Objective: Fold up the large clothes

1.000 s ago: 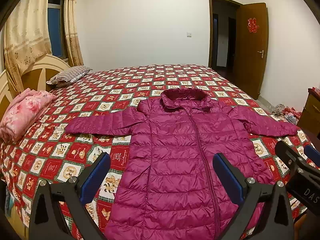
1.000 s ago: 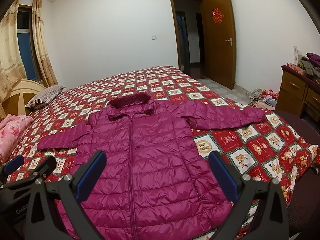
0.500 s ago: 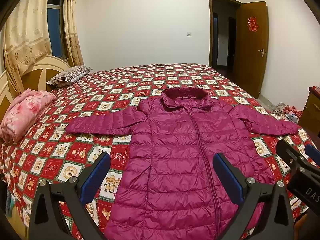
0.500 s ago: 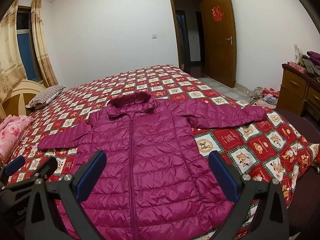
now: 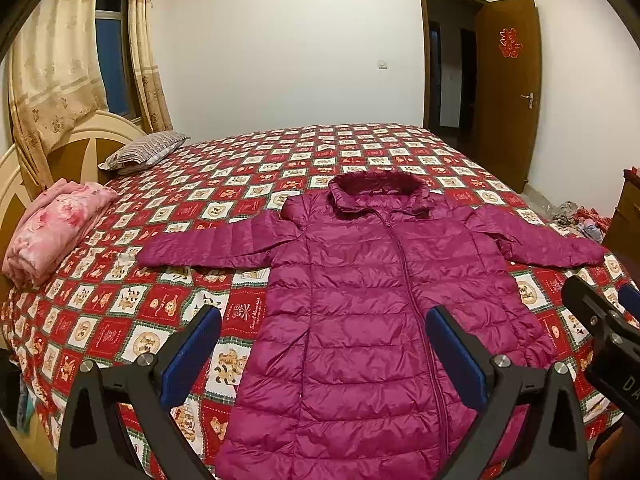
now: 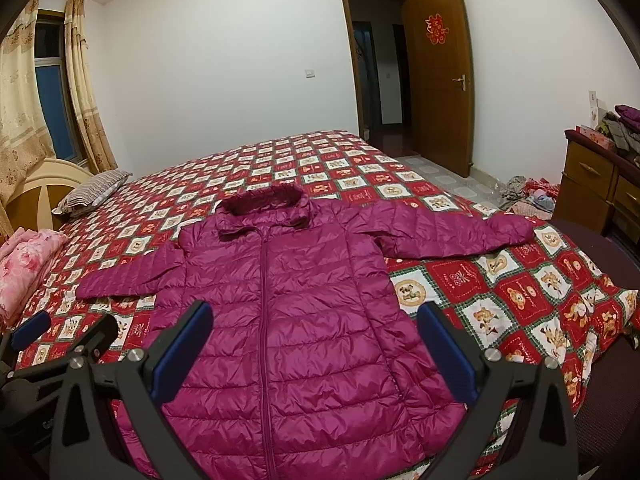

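Observation:
A long magenta quilted hooded coat [image 5: 372, 304] lies flat, zipped, face up on the bed, sleeves spread to both sides, hood at the far end; it also shows in the right wrist view [image 6: 288, 320]. My left gripper [image 5: 324, 336] is open and empty, held above the coat's lower part. My right gripper [image 6: 316, 332] is open and empty, also above the lower part, to the right of the left one. The right gripper shows at the right edge of the left wrist view [image 5: 600, 320]. The left gripper shows at the left edge of the right wrist view [image 6: 60, 336].
The bed [image 5: 248, 168] has a red and white checked cover. A folded pink quilt [image 5: 52, 228] and a striped pillow [image 5: 140, 152] lie near the headboard. A wooden dresser [image 6: 600, 188] and a heap of clothes on the floor [image 6: 528, 196] are at the right. The door [image 6: 440, 80] stands open.
Both views have shifted only slightly; the coat has not moved and both grippers stay open.

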`<state>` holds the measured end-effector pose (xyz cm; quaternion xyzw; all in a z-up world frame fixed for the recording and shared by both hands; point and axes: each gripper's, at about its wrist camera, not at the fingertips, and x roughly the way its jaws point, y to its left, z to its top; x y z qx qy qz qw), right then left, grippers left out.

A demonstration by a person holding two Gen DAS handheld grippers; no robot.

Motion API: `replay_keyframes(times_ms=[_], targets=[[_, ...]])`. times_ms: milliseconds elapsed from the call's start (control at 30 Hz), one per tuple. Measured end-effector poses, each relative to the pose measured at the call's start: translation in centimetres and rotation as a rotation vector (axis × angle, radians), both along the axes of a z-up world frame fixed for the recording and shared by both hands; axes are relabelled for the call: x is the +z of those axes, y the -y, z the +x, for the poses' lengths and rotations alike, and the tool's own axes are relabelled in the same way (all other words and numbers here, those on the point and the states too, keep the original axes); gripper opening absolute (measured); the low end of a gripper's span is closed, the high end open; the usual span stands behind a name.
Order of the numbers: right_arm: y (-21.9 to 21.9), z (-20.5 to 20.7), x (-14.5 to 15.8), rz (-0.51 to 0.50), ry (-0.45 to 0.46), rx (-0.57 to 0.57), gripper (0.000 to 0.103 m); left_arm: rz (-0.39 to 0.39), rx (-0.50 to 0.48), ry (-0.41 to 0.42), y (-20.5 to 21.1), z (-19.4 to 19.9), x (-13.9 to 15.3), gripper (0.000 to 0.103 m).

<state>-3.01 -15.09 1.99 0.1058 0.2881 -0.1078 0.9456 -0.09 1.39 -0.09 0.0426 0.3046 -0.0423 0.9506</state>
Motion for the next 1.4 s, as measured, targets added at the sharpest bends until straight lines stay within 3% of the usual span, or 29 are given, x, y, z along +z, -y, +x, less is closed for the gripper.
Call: replay_keyframes(times_ms=[833, 1000, 1167, 1400], targets=[[0.8, 2.7, -1.4, 0.011, -0.052, -0.001, 0.103, 0.02, 0.017, -0.068, 0.7, 3.7, -1.6, 0.102], [1.6, 4.1, -2.0, 0.015, -0.072, -0.01, 0.103, -0.018, -0.004, -0.087, 0.4, 5.7, -2.3, 0.102], [4.6, 5.6, -2.9, 0.026, -0.093, -0.057, 0.103, -0.055, 0.021, -0.105, -0.7, 9.6, -3.1, 0.102], [13.7, 7.3, -2.5, 0.051, -0.071, -0.228, 0.103, -0.034, 0.03, -0.074, -0.7, 15.5, -2.8, 0.102]])
